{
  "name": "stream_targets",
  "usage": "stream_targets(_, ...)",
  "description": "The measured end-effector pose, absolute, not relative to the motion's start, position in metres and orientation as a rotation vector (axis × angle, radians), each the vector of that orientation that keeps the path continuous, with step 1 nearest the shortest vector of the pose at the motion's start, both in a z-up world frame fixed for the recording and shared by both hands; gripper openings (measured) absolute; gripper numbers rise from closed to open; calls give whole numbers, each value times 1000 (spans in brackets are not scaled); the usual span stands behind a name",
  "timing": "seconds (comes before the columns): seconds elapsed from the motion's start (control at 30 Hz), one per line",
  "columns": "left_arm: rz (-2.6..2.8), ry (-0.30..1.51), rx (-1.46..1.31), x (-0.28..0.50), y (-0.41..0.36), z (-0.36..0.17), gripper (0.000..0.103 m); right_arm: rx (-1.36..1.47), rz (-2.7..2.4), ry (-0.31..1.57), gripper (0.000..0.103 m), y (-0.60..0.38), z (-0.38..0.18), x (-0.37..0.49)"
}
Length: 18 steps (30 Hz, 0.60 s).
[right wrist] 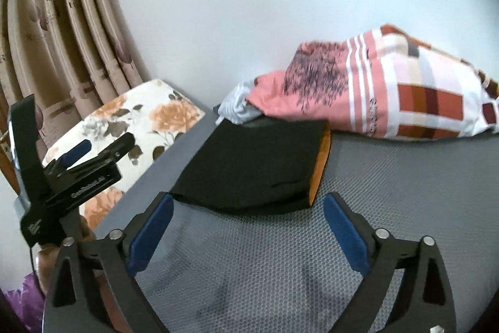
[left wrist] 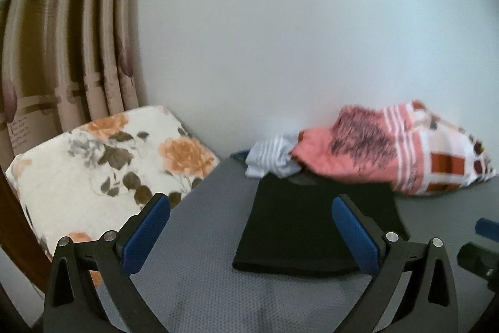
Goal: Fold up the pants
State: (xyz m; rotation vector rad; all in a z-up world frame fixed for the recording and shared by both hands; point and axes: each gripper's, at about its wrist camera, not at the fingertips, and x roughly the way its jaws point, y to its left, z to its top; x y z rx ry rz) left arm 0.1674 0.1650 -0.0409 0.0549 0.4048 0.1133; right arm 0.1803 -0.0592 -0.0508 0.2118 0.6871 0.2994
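No text can be read. White lettering stands on the black bar of the left tongs [right wrist: 78, 155] in the right wrist view, and faint printing on the curtain [left wrist: 18, 133], both too blurred.

We see both views in soft, even daylight, bright on the pale wall [left wrist: 312, 36]. Motion blur softens the heap of clothes [left wrist: 389, 145], and fisheye bending curves the curtain [right wrist: 62, 36] near dark corners.

Both the left gripper [left wrist: 249, 208] and right gripper [right wrist: 248, 208] show black arms, blue pads, seemingly silver screws.
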Motion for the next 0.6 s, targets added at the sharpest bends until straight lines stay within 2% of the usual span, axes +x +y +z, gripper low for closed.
stream_targets(0.6, 113, 270, 93, 86, 133, 45, 103, 194, 296, 528, 102, -64, 21, 127)
